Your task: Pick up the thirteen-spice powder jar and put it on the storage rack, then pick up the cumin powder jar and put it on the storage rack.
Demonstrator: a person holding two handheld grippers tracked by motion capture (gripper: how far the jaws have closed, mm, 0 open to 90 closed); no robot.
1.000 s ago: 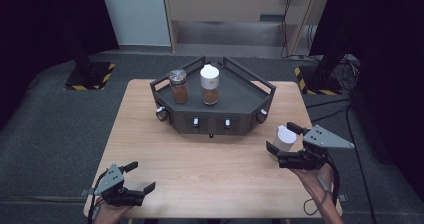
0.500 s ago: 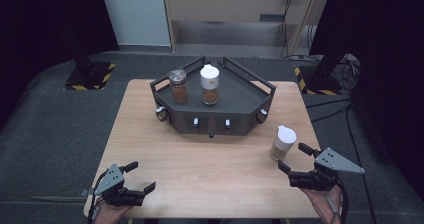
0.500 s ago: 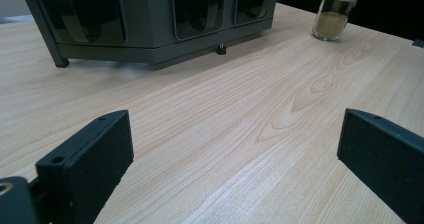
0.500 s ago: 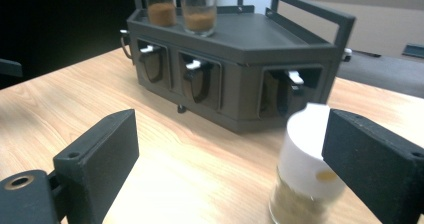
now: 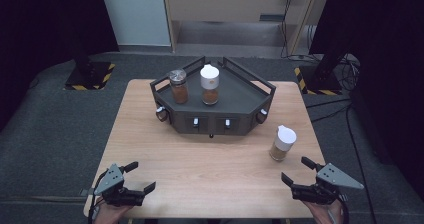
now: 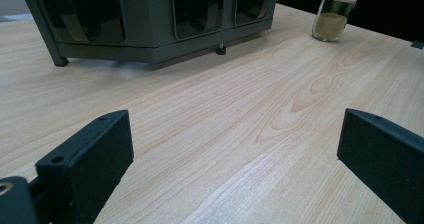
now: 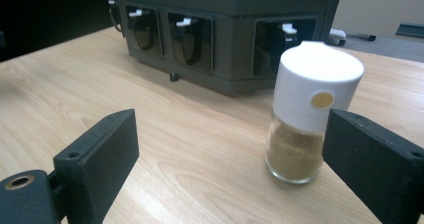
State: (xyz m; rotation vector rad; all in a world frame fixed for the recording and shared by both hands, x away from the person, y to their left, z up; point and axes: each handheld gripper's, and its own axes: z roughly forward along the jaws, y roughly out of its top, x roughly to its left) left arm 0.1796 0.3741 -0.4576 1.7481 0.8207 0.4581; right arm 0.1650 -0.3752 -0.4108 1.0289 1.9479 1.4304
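A dark grey spice rack (image 5: 235,115) stands at the table's far middle, with a metal-lidded jar (image 5: 178,86) and a white-capped jar (image 5: 209,84) of brown spice on top. A third white-capped jar (image 5: 283,143) stands upright on the table to the rack's right, also seen as the jar (image 7: 307,114) and the jar (image 6: 334,14). My right gripper (image 5: 295,170) is open just in front of this jar, apart from it; the right gripper (image 7: 230,159) holds nothing. My left gripper (image 5: 141,176) rests open near the front left edge; the left gripper (image 6: 232,159) is over bare wood.
The rack's front (image 7: 225,29) has small compartments with white-tipped knobs. The light wood table (image 5: 220,169) spreads between the grippers and the rack. Dark floor and stands with yellow-black bases (image 5: 90,76) surround the table.
My right gripper has let go of the white-capped jar, which now stands on the table, and drawn back toward the front edge. The left gripper has not moved.
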